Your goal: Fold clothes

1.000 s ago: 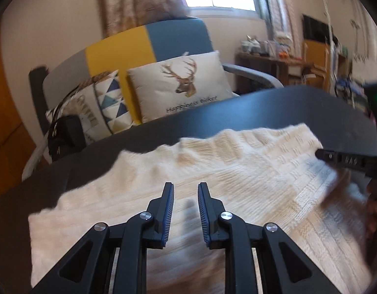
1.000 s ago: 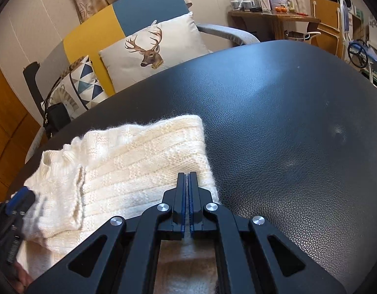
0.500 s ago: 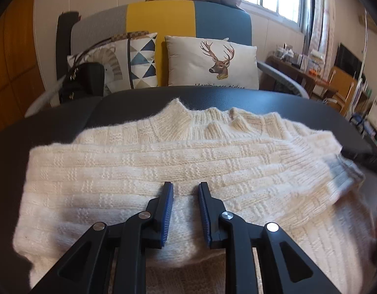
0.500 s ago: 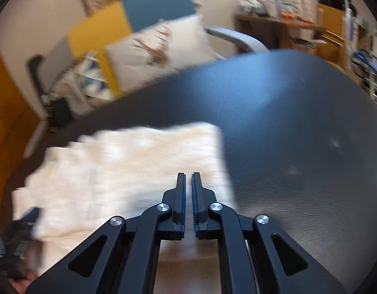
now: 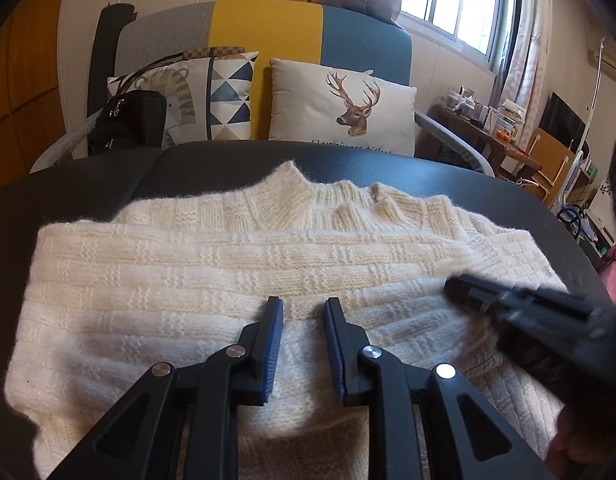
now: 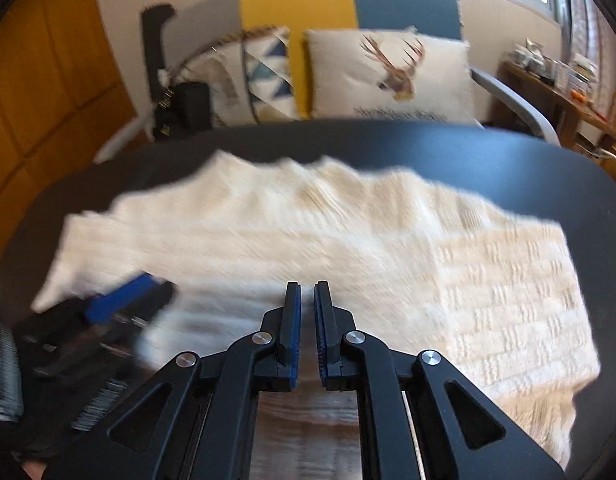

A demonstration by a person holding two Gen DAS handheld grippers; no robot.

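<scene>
A: Where is the cream cable-knit sweater (image 5: 244, 280) now?

B: It lies flat on the black leather-look bench (image 5: 88, 184), directly ahead of and beneath both grippers. Its ribbed collar points away from them, toward the grey, yellow and blue sofa (image 5: 268, 28). A sleeve appears to be laid across the body just beyond the left gripper (image 5: 303, 322), making a thicker band from side to side.

A: And the grippers themselves?

B: The left gripper has its blue-padded jaws apart, with only knit showing in the gap; it holds nothing. The right gripper (image 6: 307, 312) has its jaws nearly together, with a thin slit between them and no cloth pinched that I can see. In the left view it shows as a dark bar over the knit, off to the right of the left gripper.

A: How far along is the folding?

B: My judgement is partway. The sweater looks gathered into a rough rectangle with at least one sleeve in, but it is still wide and the collar is exposed. What seems left is bringing it into a smaller bundle; which edge goes next I cannot settle.

A: Anything you cannot make out?

B: The hem nearest the grippers is hidden under their black frames. The right wrist view is smeared by motion, so the layers there are unclear. The sweater's right edge is cut off in the left view, and the person's hands barely show at the picture edges.
</scene>
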